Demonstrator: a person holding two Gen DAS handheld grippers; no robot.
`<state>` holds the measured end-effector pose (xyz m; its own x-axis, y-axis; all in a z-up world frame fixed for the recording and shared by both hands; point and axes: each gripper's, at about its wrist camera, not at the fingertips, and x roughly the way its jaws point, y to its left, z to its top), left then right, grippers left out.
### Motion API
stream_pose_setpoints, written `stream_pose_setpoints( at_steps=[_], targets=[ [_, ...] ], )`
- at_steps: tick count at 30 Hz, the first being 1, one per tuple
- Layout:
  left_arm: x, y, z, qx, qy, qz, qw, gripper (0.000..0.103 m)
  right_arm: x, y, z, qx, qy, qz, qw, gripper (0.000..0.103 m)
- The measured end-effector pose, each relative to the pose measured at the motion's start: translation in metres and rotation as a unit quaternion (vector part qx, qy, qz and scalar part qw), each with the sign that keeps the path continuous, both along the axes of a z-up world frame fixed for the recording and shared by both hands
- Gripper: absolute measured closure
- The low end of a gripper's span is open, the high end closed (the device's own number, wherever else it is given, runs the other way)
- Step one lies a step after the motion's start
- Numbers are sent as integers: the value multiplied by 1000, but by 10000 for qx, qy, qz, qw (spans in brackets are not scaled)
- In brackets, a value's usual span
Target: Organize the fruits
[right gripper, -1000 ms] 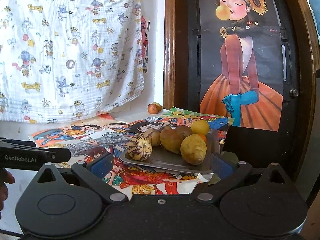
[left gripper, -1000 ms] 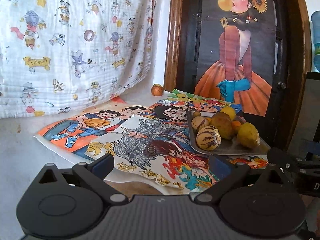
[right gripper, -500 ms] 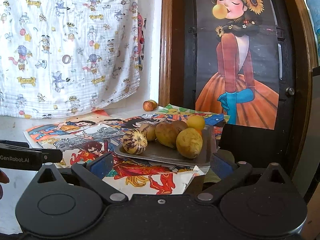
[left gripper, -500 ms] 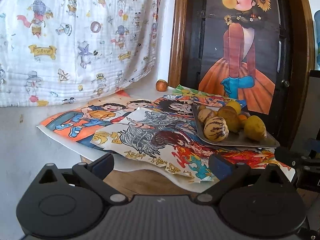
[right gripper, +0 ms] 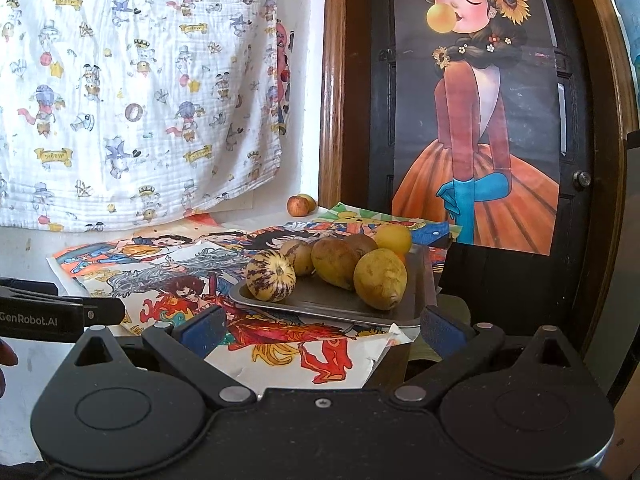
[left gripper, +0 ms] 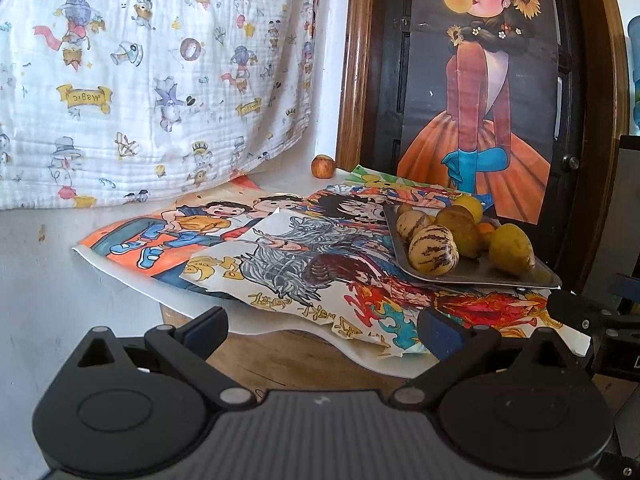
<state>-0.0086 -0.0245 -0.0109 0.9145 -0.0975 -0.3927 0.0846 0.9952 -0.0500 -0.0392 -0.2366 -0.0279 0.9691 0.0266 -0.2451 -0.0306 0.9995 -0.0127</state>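
A metal tray [left gripper: 472, 276] [right gripper: 320, 304] sits on cartoon posters at the table's right end and holds several fruits: a striped melon [left gripper: 433, 254] [right gripper: 271, 275], yellow-green mangoes [left gripper: 511, 249] [right gripper: 380, 279], a lemon [right gripper: 393, 239]. A small apple [left gripper: 322, 166] [right gripper: 297, 205] lies alone at the back by the wooden frame. My left gripper [left gripper: 322, 330] is open and empty, below and in front of the table edge. My right gripper [right gripper: 322, 330] is open and empty, just in front of the tray.
Colourful posters [left gripper: 280, 256] overhang the table's front edge. A printed cloth [left gripper: 152, 80] hangs behind. A dark door with a girl poster [right gripper: 476, 120] stands at the right. The left gripper's body [right gripper: 60, 314] shows at the left of the right wrist view.
Both grippers have pulled back and lowered a little from the table; the tray and fruits look smaller and farther. Nothing on the table moved.
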Motion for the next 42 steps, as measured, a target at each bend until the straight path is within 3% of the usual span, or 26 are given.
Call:
stream_pose_setpoints(
  at_steps=[42],
  targets=[
    [-4,-1,-2,42,24,-15,10000,0,0,0,-1,8,20,3,10000,1]
  ],
)
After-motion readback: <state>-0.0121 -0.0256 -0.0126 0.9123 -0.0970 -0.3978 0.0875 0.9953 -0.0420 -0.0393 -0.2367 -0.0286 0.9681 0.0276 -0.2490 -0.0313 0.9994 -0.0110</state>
